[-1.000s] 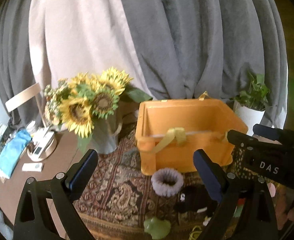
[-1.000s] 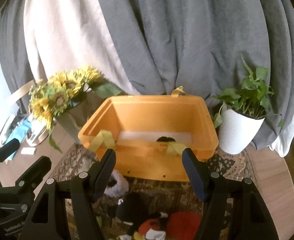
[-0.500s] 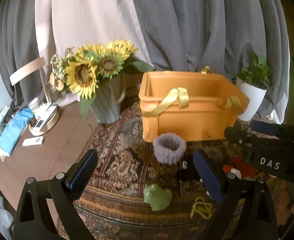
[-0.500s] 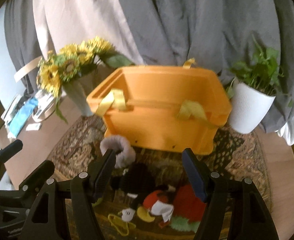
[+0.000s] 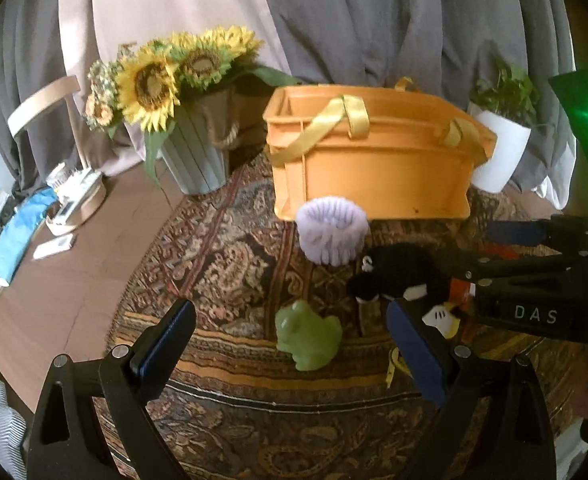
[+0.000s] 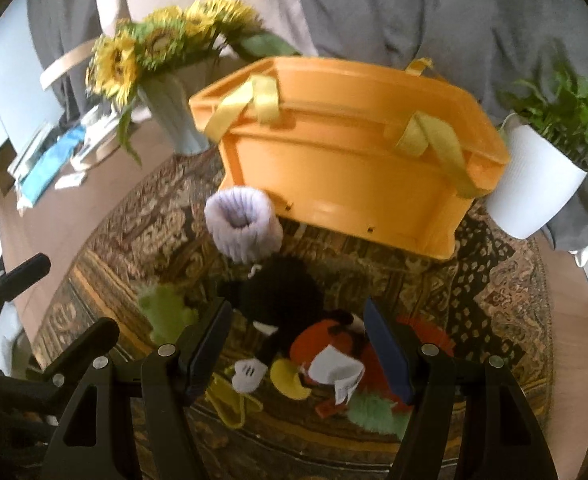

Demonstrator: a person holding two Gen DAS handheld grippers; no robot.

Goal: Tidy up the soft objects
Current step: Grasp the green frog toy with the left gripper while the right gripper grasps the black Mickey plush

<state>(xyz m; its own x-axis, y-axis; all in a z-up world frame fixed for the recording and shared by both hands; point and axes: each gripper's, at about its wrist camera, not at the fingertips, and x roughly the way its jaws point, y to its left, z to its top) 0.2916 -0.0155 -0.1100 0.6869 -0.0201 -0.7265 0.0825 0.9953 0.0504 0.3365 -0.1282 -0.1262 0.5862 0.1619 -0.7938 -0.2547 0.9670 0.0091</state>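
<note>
Since the black-and-red mouse plush toy [image 6: 294, 320] looks light and squashy, I'd pinch its round black head with my right gripper [image 6: 298, 344], whose jaws gape empty above it, while my left gripper [image 5: 289, 344], also spread and holding nothing, hangs over the soft green frog toy [image 5: 308, 334]. Both toys lie near a lilac ribbed fabric ring [image 5: 331, 230] on the patterned rug [image 5: 221, 256] before the orange plastic crate [image 5: 374, 164]; sunflowers [image 5: 161, 80] and grey curtains [image 5: 374, 20] stand behind.

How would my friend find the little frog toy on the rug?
Start at the big orange bin on the patterned rug. In front of it stands a fuzzy lilac ring, and nearer still sits the frog toy. It is the only smooth, pale green thing there.
</note>
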